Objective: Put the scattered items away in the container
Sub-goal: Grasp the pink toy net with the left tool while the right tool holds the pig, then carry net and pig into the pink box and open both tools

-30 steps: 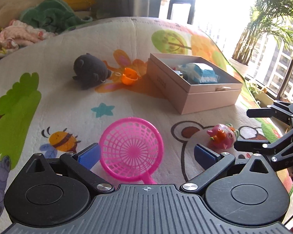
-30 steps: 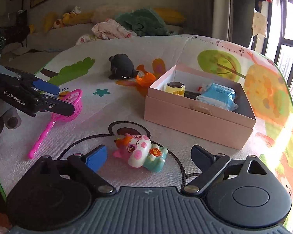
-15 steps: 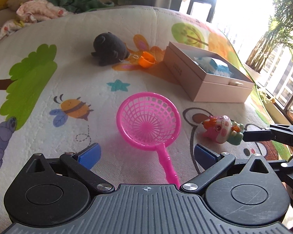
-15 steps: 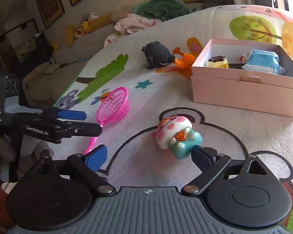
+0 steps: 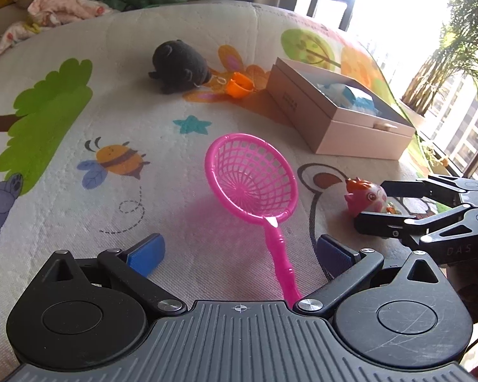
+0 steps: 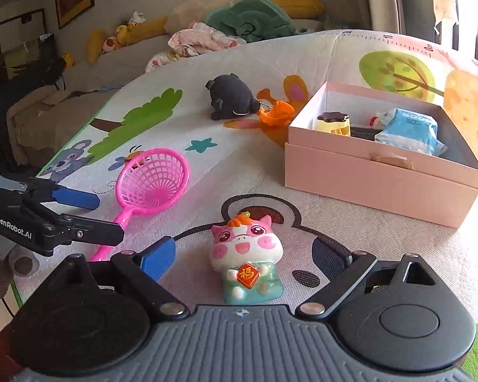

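Two toys lay near the tongs on the cartoon-print play mat [image 5: 63, 165]: a pink plastic scoop net [image 5: 255, 184], handle between the gaping left tongs [image 5: 239, 251], and a pink pig figurine [image 6: 247, 258] between the gaping right tongs [image 6: 243, 254]. Farther right sat the open pink cardboard box [image 6: 379, 181].
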Action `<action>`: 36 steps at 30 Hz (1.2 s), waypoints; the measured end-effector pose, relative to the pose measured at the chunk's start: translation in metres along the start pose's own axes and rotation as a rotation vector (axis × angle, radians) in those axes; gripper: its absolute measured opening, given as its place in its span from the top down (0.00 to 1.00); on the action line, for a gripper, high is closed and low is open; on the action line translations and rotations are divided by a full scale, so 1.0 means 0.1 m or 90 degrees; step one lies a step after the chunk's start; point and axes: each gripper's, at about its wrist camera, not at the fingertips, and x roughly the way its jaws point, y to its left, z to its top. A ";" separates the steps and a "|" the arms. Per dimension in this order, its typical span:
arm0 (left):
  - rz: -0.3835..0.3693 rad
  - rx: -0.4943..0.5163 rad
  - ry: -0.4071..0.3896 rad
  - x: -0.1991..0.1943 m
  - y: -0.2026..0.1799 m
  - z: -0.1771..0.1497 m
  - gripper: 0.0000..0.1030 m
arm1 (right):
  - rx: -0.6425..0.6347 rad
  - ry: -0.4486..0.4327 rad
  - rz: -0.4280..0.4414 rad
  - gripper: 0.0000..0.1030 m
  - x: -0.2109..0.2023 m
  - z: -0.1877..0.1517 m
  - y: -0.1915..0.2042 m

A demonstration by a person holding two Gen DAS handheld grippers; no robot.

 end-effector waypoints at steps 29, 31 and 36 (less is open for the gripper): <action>0.130 0.140 -0.044 0.44 -0.48 0.23 0.01 | 0.091 -0.015 -0.109 0.53 -0.46 -0.23 -0.21; 0.131 0.141 -0.042 0.43 -0.47 0.23 0.13 | 0.091 -0.016 -0.110 0.53 -0.48 -0.23 -0.20; 0.094 0.152 -0.049 0.25 -0.52 0.19 0.14 | 0.089 -0.011 -0.114 0.53 -0.59 -0.23 -0.14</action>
